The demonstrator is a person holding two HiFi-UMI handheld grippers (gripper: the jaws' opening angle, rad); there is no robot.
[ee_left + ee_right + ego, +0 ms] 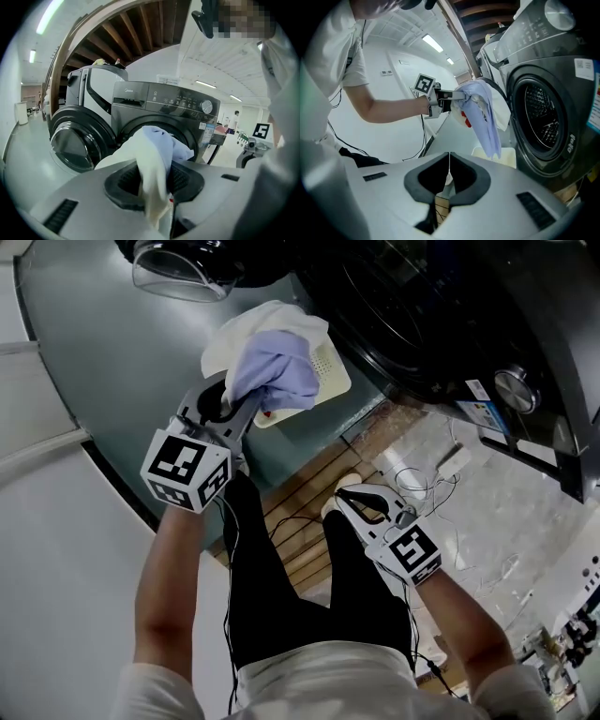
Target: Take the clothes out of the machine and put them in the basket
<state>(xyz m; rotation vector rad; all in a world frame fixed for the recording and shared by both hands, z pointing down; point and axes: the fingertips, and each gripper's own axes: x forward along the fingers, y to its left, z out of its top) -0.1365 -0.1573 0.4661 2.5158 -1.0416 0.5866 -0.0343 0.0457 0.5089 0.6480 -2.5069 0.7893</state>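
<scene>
Overhead, the left tool [239, 404] grips the clothes [277, 367] above the basket [330, 371], beside the machine [422, 306]. The left gripper view shows only a thin fold pinched, so the bundle may slip free. The right gripper view shows the right tool [449, 171] closed and empty, and the cloth hanging near the basket's rim, where a drop could miss.

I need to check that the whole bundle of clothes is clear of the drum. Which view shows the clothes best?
The right gripper view: the clothes hang whole from the left gripper, outside the drum. The head view shows them from above, over the basket; the left gripper view shows only cloth pinched between its jaws.
</scene>
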